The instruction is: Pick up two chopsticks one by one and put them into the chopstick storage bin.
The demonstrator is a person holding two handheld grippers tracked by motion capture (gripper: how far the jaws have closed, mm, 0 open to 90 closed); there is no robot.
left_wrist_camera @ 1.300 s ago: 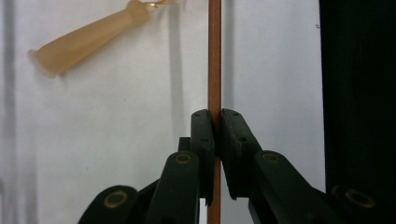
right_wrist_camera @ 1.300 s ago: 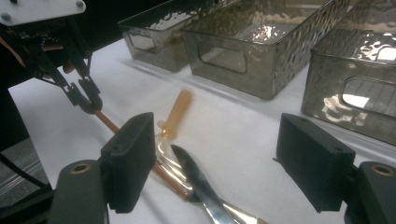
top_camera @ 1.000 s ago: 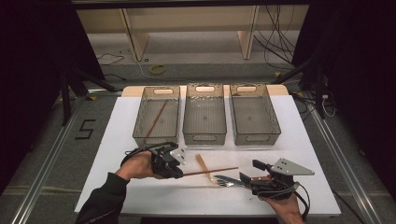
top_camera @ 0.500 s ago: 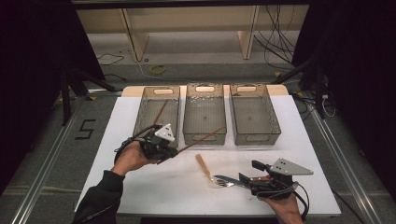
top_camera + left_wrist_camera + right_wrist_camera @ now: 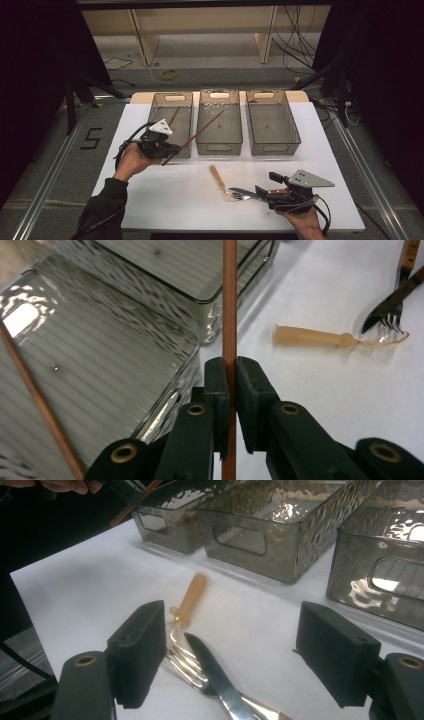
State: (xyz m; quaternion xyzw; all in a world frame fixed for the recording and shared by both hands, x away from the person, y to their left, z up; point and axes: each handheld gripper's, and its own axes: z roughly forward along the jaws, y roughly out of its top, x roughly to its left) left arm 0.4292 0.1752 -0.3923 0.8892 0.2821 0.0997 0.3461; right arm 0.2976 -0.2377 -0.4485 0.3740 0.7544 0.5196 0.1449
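High view: the left gripper (image 5: 161, 146) is clamped on one chopstick (image 5: 194, 136), held slanting above the left bin (image 5: 171, 127) and middle bin (image 5: 219, 122) — not yet put away. A second chopstick (image 5: 173, 116) already lies in the left bin. By my judgement, sorting is partly done. Left on the table (image 5: 165, 195): one spoon (image 5: 218, 178), one fork (image 5: 238, 196), one knife (image 5: 248, 192) — the right gripper (image 5: 267, 192) stands open over them. Three bins; the right bin (image 5: 272, 120) appears empty.
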